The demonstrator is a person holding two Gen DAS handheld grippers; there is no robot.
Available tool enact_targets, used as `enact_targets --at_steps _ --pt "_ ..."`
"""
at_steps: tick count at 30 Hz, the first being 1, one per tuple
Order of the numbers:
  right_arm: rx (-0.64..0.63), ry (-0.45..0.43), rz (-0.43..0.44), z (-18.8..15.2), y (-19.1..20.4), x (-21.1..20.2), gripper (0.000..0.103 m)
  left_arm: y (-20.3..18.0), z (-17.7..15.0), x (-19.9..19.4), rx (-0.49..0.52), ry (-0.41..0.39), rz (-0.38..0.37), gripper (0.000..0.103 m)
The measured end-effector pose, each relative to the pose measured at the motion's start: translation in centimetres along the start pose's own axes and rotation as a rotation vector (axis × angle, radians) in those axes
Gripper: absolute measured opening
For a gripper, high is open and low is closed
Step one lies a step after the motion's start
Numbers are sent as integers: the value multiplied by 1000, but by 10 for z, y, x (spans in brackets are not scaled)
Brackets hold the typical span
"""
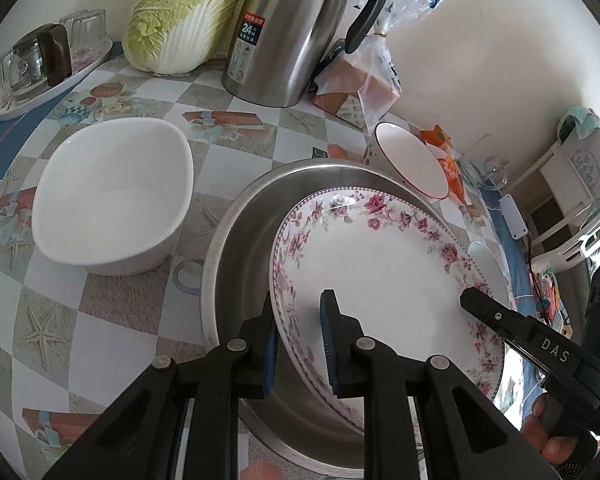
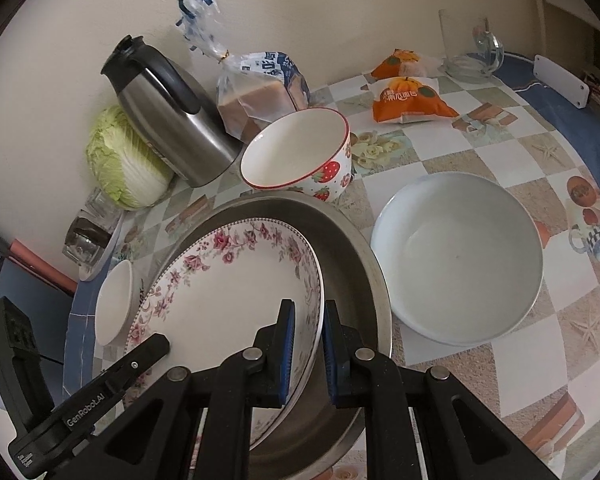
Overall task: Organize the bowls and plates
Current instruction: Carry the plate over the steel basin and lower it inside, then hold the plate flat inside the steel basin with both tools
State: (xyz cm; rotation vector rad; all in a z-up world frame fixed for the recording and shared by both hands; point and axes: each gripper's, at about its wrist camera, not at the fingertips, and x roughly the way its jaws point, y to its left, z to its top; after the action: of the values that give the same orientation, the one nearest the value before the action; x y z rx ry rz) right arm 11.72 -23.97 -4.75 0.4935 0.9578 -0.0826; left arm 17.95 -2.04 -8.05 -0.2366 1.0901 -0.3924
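Observation:
A white plate with a pink flower rim (image 1: 384,272) (image 2: 236,280) sits tilted inside a round steel basin (image 1: 240,240) (image 2: 352,264). My left gripper (image 1: 300,344) is shut on the plate's near-left rim, one blue pad on each face. My right gripper (image 2: 309,348) is shut on the opposite rim; its black tip (image 1: 476,300) shows across the plate. A squarish white bowl (image 1: 112,196) (image 2: 114,304) stands left of the basin. Behind the basin is a red-rimmed strawberry bowl (image 1: 412,160) (image 2: 296,148), and on its right a wide pale bowl (image 2: 460,256).
Along the wall stand a steel kettle (image 1: 296,32), a Chinese cabbage (image 1: 176,16) and a bagged loaf (image 2: 260,96). A tray of glasses (image 1: 40,68) is at the far left. Orange snack packets (image 2: 412,100) and a glass mug (image 2: 472,56) lie far right. The tablecloth has a blue border.

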Motion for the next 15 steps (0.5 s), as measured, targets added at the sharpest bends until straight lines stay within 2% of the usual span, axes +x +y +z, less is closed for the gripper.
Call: enact_targets --at_steps 15 --pt "-7 17 -20 0 -1 3 14 -3 -3 9 0 26 20 19"
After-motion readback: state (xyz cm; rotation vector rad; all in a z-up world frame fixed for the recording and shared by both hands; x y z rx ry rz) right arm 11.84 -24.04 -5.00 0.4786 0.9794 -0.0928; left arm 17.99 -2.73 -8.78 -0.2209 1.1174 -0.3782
